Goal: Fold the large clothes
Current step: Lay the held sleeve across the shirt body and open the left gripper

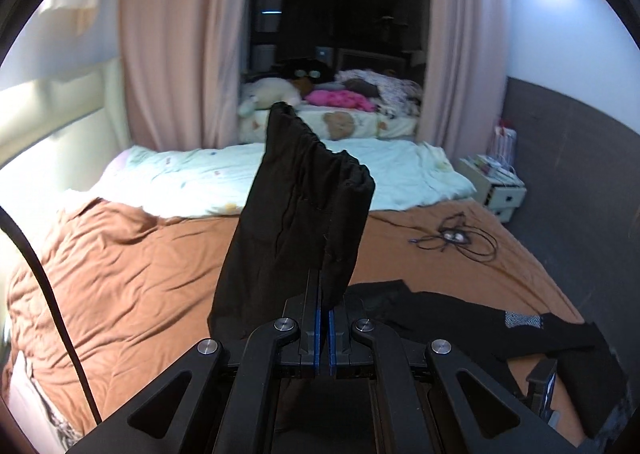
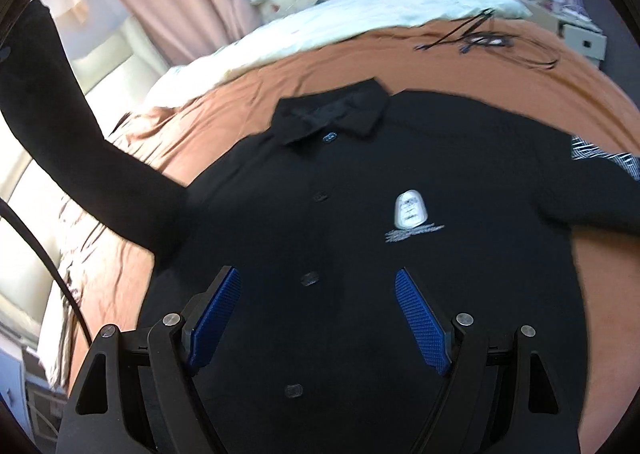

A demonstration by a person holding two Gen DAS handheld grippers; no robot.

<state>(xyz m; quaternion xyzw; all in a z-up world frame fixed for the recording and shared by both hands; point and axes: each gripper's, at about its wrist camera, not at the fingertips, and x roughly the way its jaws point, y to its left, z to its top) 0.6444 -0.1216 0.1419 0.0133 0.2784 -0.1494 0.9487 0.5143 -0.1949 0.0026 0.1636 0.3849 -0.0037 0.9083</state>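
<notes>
Two grippers work one black buttoned collared shirt (image 2: 360, 254) spread on the rust-brown bedspread (image 1: 132, 266): left gripper (image 1: 324, 310) pinches its raised sleeve (image 1: 296, 214), right gripper (image 2: 318, 318) gapes empty above.

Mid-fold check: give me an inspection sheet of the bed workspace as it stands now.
Surface: brown bedspread, wrinkled.
Job's things: black shirt face up, buttoned, collar away from the camera; one sleeve lifted clear.
Clutter: nothing else seen on the spread.
Grippers: left tongs shut on the sleeve; right tongs open above the shirt front, holding nothing.
Cables: tangled black cord beyond the shirt.
Surroundings: pale quilt, pink curtains, bedside cabinet.
</notes>
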